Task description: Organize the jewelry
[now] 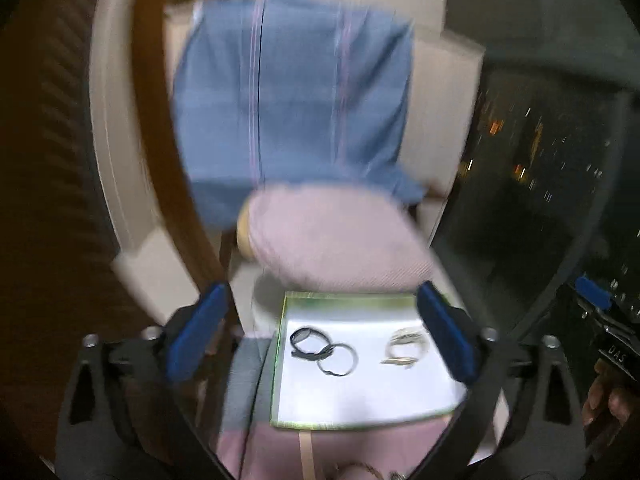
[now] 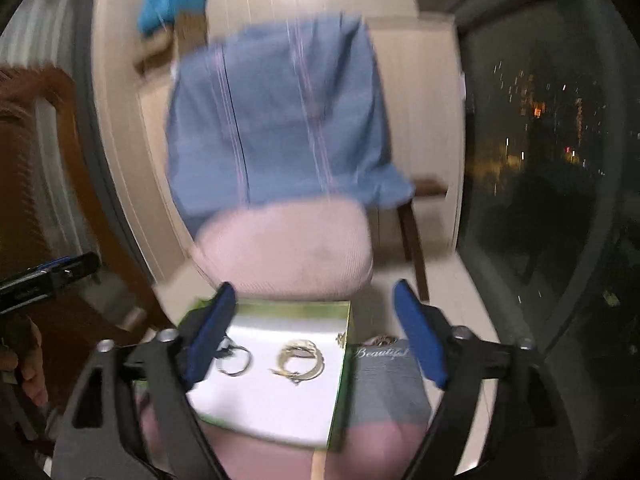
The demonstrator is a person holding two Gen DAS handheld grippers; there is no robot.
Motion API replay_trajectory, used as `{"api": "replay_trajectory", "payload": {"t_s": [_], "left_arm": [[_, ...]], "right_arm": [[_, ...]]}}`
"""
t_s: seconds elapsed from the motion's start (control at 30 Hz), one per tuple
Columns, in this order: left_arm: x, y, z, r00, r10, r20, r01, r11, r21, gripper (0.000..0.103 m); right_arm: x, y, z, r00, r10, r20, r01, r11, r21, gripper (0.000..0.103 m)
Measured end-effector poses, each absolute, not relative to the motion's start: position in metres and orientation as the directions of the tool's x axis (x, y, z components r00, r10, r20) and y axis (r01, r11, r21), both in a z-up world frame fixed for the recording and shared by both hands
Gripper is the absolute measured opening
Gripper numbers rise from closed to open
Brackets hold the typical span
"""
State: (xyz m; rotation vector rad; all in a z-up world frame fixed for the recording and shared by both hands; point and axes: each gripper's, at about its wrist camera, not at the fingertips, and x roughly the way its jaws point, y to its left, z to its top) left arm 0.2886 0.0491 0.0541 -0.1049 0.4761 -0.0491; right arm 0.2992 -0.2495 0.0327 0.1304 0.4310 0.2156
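Note:
A shallow green-rimmed box with a white floor (image 1: pixel 360 408) (image 2: pixel 264 404) lies on a pink cushion. Inside it lie a black bangle (image 1: pixel 306 342), a silver ring-shaped bangle (image 1: pixel 338 359) (image 2: pixel 236 360) and a gold bangle set (image 1: pixel 405 346) (image 2: pixel 299 360). My left gripper (image 1: pixel 320 332) is open and empty, its blue pads either side of the box. My right gripper (image 2: pixel 316 336) is open and empty above the box's right part. Both views are blurred.
A grey card with the word "Beautiful" (image 2: pixel 384 384) lies right of the box, some small jewelry at its top. A chair with a blue cloth over its back (image 1: pixel 292 92) (image 2: pixel 276 120) stands behind. A dark window (image 2: pixel 540 140) is at the right. A wooden door (image 1: pixel 40 160) is at the left.

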Motion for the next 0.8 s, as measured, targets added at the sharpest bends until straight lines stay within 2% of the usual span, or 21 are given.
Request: {"api": "replay_trajectory", "payload": {"t_s": [0.07, 0.2, 0.3, 0.5, 0.67, 0.8], "left_arm": [[0.222, 0.047, 0.072, 0.913, -0.087, -0.399, 0.056, 0.995, -0.088, 0.099], [0.132, 0.041, 0.067, 0.917, -0.104, -0.386, 0.083, 0.994, -0.070, 0.099], [0.080, 0.036, 0.047, 0.898, -0.085, -0.432, 0.061, 0.996, -0.068, 0.099], [0.017, 0.031, 0.003, 0.836, -0.121, -0.536, 0.037, 0.986, -0.165, 0.099], [-0.011, 0.022, -0.017, 0.804, -0.089, -0.588, 0.011, 0.991, -0.136, 0.099], [-0.028, 0.019, -0.016, 0.802, -0.067, -0.594, 0.001, 0.994, -0.110, 0.099]], "right_arm": [[0.238, -0.258, 0.051, 0.906, 0.242, -0.347, -0.193, 0.966, 0.171, 0.090], [0.150, -0.257, 0.054, 0.902, 0.256, -0.349, -0.209, 0.963, 0.167, 0.091], [0.100, -0.245, 0.041, 0.887, 0.251, -0.387, -0.218, 0.968, 0.129, 0.091], [0.031, -0.222, 0.009, 0.851, 0.253, -0.461, -0.237, 0.967, 0.093, 0.091], [0.001, -0.214, -0.004, 0.818, 0.265, -0.510, -0.243, 0.964, 0.111, 0.091], [-0.012, -0.209, 0.000, 0.811, 0.280, -0.514, -0.254, 0.960, 0.121, 0.091]]}}
